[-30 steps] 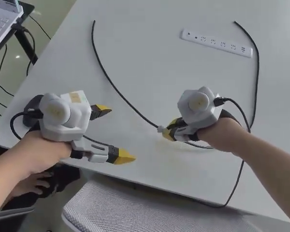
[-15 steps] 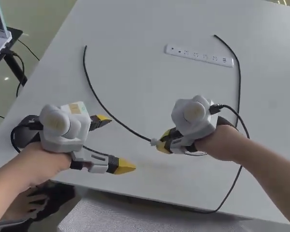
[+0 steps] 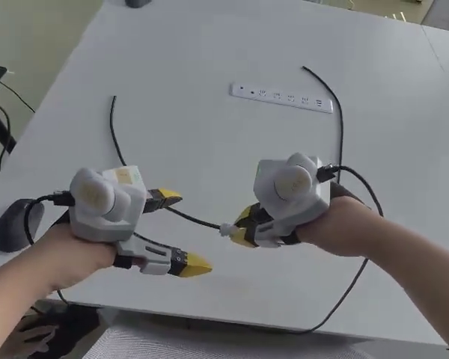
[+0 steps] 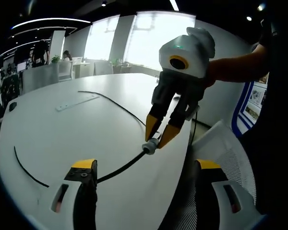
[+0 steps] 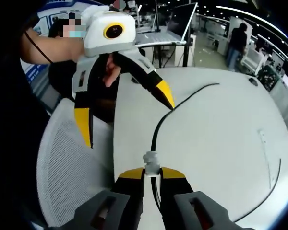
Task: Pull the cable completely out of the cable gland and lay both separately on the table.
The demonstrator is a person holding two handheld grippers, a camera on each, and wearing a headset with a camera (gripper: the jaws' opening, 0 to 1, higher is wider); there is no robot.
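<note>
Cable gland [image 3: 228, 229], a small white plastic fitting, sits at centre frame in the head view. It is pinched between the closed yellow tips of the right hand-held gripper [image 3: 238, 226], and the thin black cable [image 3: 196, 220] is threaded through it. The cable runs left, then curves to the upper left across the white desk [image 3: 209, 45]. At lower left, the left hand-held gripper [image 3: 188, 230] has its jaws spread wide and grips nothing; the cable passes between them. A white power strip [image 3: 282, 97] lies above centre.
</note>
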